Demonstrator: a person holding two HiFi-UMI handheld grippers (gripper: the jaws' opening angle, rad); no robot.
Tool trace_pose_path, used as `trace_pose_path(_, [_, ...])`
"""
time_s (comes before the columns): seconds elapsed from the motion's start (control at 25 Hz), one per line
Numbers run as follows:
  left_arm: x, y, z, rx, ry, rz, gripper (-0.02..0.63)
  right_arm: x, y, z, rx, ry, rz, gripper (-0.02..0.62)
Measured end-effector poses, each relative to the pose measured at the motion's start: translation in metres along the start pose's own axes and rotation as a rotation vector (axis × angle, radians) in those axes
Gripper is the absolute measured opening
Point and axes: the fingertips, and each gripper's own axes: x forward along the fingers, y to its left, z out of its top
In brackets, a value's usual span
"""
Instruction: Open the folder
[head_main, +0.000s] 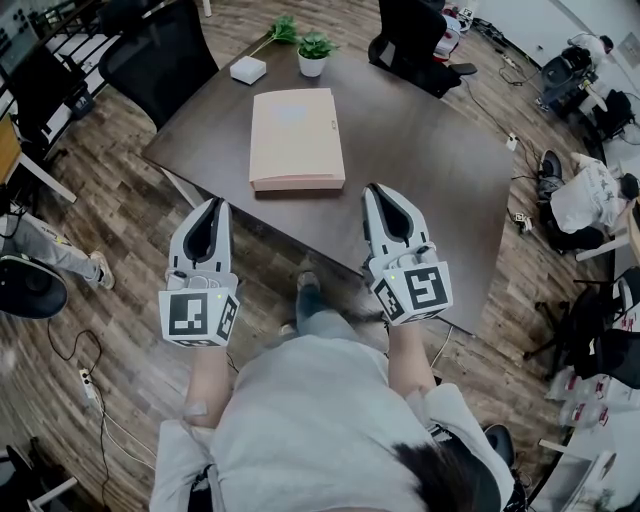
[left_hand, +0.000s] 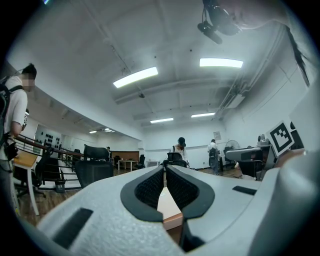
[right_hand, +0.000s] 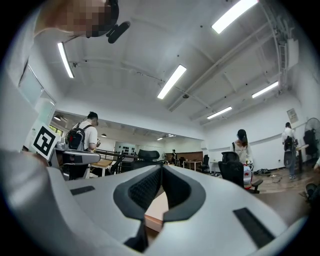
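Observation:
A pale peach folder (head_main: 296, 138) lies closed and flat in the middle of the dark table (head_main: 430, 170). My left gripper (head_main: 218, 204) hovers short of the table's near edge, left of the folder's near end, jaws shut and empty. My right gripper (head_main: 374, 189) is just over the near edge, to the right of the folder's near corner, also shut and empty. In the left gripper view the tips of the left gripper (left_hand: 164, 168) meet, with the folder (left_hand: 167, 207) showing below them. The right gripper view shows the right gripper (right_hand: 161, 167) the same way, above the folder (right_hand: 156, 210).
A small potted plant (head_main: 313, 55) and a white box (head_main: 248, 70) stand at the table's far end. Black office chairs (head_main: 160, 55) (head_main: 415, 35) flank that end. Bags and cables lie on the wood floor at right (head_main: 585, 195). Several people stand far off in the room.

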Motion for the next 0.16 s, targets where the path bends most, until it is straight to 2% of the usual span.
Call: trace_pose_path(0.16, [-0.0032, -0.0025, -0.0005, 0.002, 0.0, 0.002, 0.02, -0.0043, 0.001, 0.0014, 0.0, -0.006, 0.002, 0.015])
